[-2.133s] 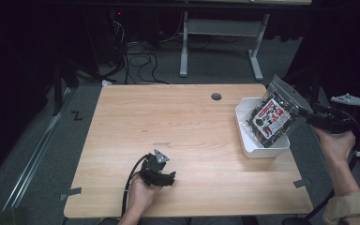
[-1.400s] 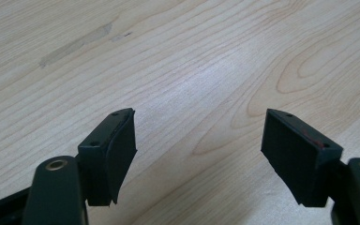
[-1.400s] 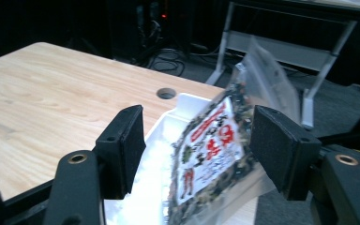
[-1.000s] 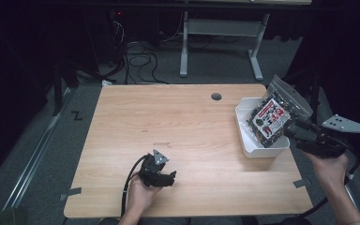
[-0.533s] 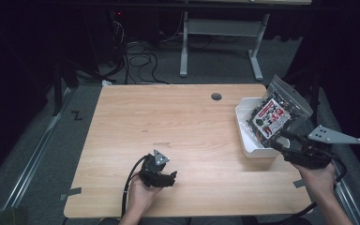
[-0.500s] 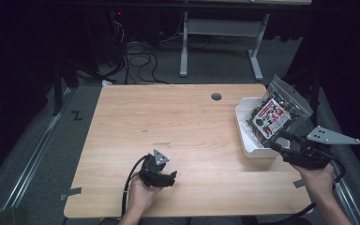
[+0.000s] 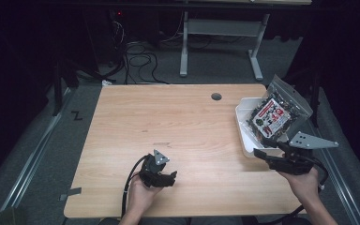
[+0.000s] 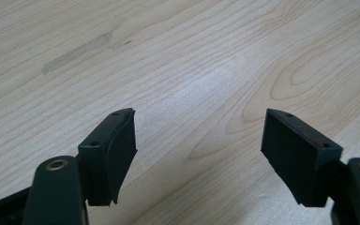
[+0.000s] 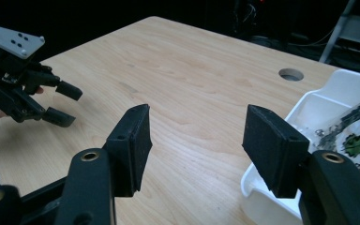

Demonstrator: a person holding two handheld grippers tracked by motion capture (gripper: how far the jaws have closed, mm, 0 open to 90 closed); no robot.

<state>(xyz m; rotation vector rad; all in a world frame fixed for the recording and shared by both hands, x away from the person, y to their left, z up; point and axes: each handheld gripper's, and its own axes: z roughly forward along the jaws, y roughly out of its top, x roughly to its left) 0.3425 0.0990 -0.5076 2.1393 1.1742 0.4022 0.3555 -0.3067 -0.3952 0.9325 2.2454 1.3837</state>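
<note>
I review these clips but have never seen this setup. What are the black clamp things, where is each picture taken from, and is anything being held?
No robot here: a person holds a two-jaw hand tool in each hand. The high view looks down on the wooden table, with the left gripper and right gripper near its front edge. The other two pictures come from cameras riding on each gripper, looking along its own black jaws. Both grippers are open and hold nothing. At the table's right edge sits a white tray with a printed snack bag leaning in it.
</note>
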